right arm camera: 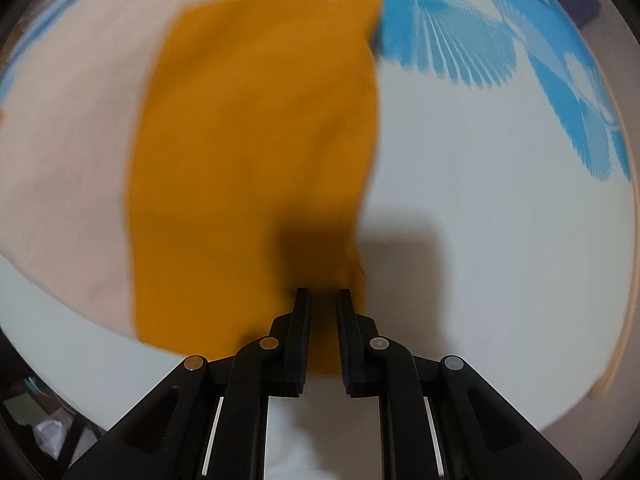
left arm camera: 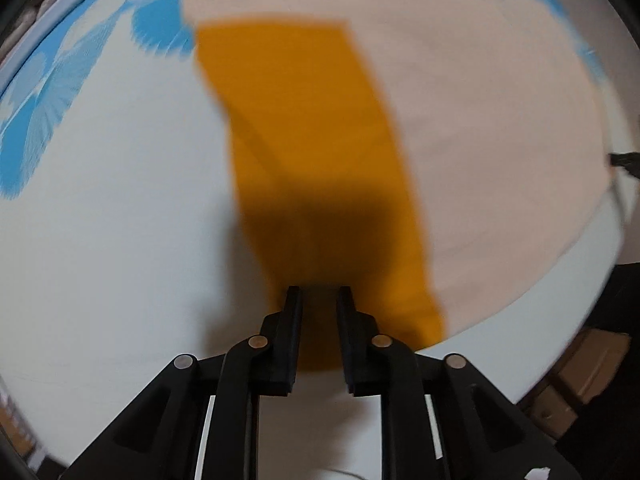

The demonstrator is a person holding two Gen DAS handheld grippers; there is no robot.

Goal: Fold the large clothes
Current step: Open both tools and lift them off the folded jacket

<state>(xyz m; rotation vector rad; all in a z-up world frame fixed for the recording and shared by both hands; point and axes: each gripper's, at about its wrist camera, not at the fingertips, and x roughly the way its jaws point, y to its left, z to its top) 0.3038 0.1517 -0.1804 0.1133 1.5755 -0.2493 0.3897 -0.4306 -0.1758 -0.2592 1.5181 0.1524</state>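
Observation:
A large cream garment (left arm camera: 488, 120) (right arm camera: 64, 140) lies flat on a white cover, with an orange sleeve at each side. In the left wrist view my left gripper (left arm camera: 319, 292) points straight down over the near end of one orange sleeve (left arm camera: 304, 120). Its jaws stand a narrow gap apart, orange cloth shows in the gap, and the pads do not press it. In the right wrist view my right gripper (right arm camera: 323, 294) hangs the same way over the near right corner of the other orange sleeve (right arm camera: 256, 140), also narrowly open. Both views are blurred.
The white cover (left arm camera: 112, 220) (right arm camera: 500, 240) carries a blue fan pattern (left arm camera: 40, 112) (right arm camera: 460, 40) toward its far edge. Its near edge curves past the garment's hem. Cardboard boxes (left arm camera: 588, 368) stand beyond it, and floor clutter (right arm camera: 44, 420) shows at the lower left.

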